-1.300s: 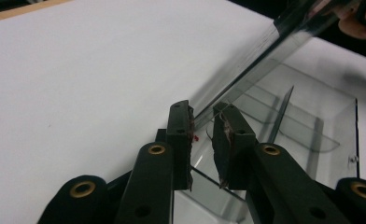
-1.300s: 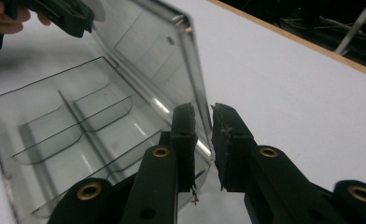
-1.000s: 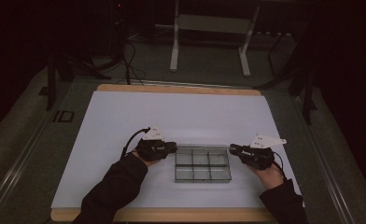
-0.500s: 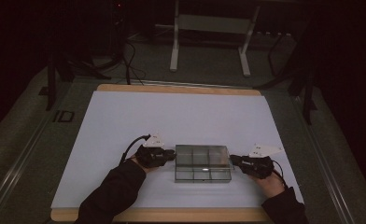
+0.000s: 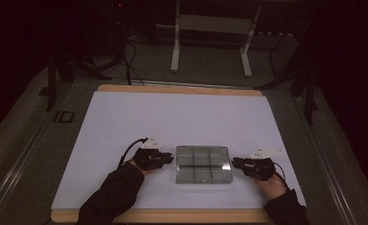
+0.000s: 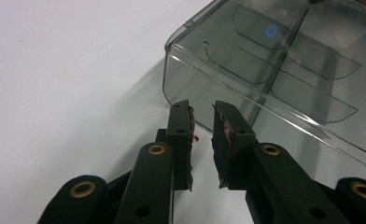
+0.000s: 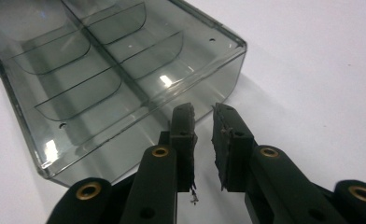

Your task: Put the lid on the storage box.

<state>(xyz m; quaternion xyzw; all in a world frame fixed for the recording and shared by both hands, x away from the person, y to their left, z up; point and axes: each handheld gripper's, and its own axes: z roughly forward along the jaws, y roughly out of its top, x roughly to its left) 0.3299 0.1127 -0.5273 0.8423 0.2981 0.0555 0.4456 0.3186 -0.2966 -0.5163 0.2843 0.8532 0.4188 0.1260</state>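
A smoky clear plastic compartment box [image 5: 203, 164] lies flat on the white table top [image 5: 172, 117], near the front edge. My left gripper [image 5: 169, 160] rests at the box's left side, its tips pointing at the box wall. My right gripper [image 5: 236, 163] rests at the box's right side, pointing inward. In the left gripper view the jaws [image 6: 203, 109] stand almost together with nothing between them, just short of a corner of the box [image 6: 274, 65]. In the right gripper view the gripper [image 7: 202, 112] looks the same, close to a corner of the box [image 7: 102, 70]. The compartments look empty.
Wide bare white surface stretches behind and to both sides of the box. The wooden table edge [image 5: 172, 216] runs close below the hands. Beyond the table stand a metal frame [image 5: 210, 28] and cables [image 5: 130, 61] on a dark floor.
Both hands have drawn back slightly toward the table's front edge and now sit level with the box's sides. The box has stayed in place.
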